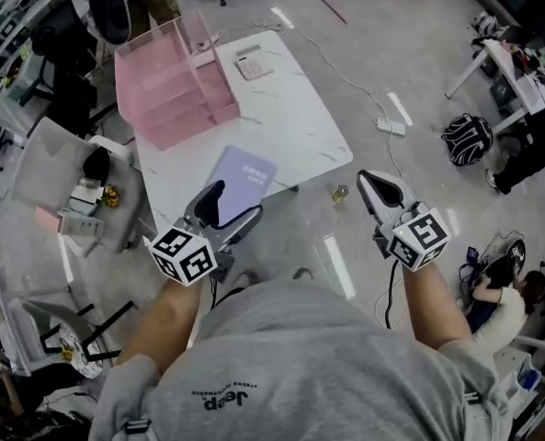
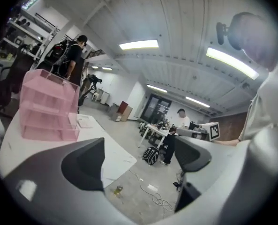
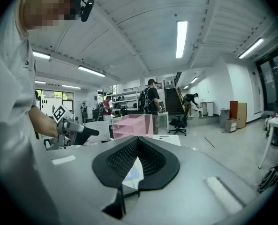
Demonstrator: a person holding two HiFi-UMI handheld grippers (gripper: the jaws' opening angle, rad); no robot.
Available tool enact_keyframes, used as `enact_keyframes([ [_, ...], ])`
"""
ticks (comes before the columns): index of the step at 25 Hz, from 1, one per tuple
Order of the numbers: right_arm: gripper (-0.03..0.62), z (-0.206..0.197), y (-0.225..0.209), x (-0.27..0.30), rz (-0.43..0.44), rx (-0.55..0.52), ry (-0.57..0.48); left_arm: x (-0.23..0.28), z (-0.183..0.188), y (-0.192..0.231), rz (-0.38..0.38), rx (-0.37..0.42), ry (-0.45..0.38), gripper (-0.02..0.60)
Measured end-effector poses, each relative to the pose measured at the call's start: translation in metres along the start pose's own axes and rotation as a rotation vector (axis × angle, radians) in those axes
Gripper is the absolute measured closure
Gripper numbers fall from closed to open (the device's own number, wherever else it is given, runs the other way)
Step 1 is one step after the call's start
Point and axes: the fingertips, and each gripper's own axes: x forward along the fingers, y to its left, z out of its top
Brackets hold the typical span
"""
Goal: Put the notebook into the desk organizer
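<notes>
While the flat lavender notebook (image 1: pixel 243 180) lies on the near end of the white marble-patterned table (image 1: pixel 290 127), close to its front edge, the pick-up has not yet happened, so we're at the approach stage. The left gripper (image 1: pixel 235 200) hovers right at the notebook's near edge in the head view. In the left gripper view (image 2: pixel 139 161) its jaws stand wide apart with nothing between them, only floor and tabletop beyond. The right gripper (image 1: pixel 369 180) is held off to the right of the table, over the floor. In the right gripper view (image 3: pixel 138 146) its jaw tips meet and hold nothing. The pink translucent plastic desk organizer (image 1: pixel 175 85) stands at the far left of the table, well apart from the notebook, with its open compartments facing the table's middle. Next, by my read, the left gripper needs to drop and catch the notebook's near edge between its jaws. That's tricky, since the notebook lies flat, so sliding it over the table edge may help. Then comes the carry across and a careful turn on end to fit a slot.
</notes>
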Motion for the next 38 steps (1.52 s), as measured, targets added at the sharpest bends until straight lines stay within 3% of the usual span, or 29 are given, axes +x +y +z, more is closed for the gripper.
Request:
enact_keyframes([
  [6, 0.592, -0.015, 0.012, 0.049, 0.076, -0.001, 0.041, -0.031, -0.06, 0.05, 0.089, -0.195, 0.046, 0.084],
  [11, 0.592, -0.02, 0.03, 0.089, 0.078, -0.007, 0.026, -0.053, -0.145, 0.095, 0.123, -0.363, 0.179, 0.084],
  [15, 0.592, -0.03, 0.041, 0.109, 0.081, -0.013, 0.057, -0.06, -0.201, 0.12, 0.128, -0.567, 0.219, 0.084],
  [19, 0.592, -0.049, 0.046, 0.114, 0.074, 0.012, 0.096, -0.053, -0.243, 0.138, 0.086, -0.812, 0.208, 0.084],
  [21, 0.592, -0.058, 0.05, 0.114, 0.075, 0.015, 0.118, -0.045, -0.254, 0.148, 0.075, -0.893, 0.188, 0.084],
  [28, 0.592, -0.078, 0.049, 0.106, 0.058, 0.026, 0.162, -0.016, -0.267, 0.163, 0.019, -1.028, 0.133, 0.086],
  [34, 0.592, -0.092, 0.042, 0.098, 0.046, 0.046, 0.19, 0.003, -0.277, 0.165, -0.012, -1.06, 0.161, 0.091],
  [38, 0.592, -0.101, 0.041, 0.09, 0.042, 0.05, 0.214, 0.018, -0.279, 0.168, -0.03, -1.079, 0.151, 0.129],
])
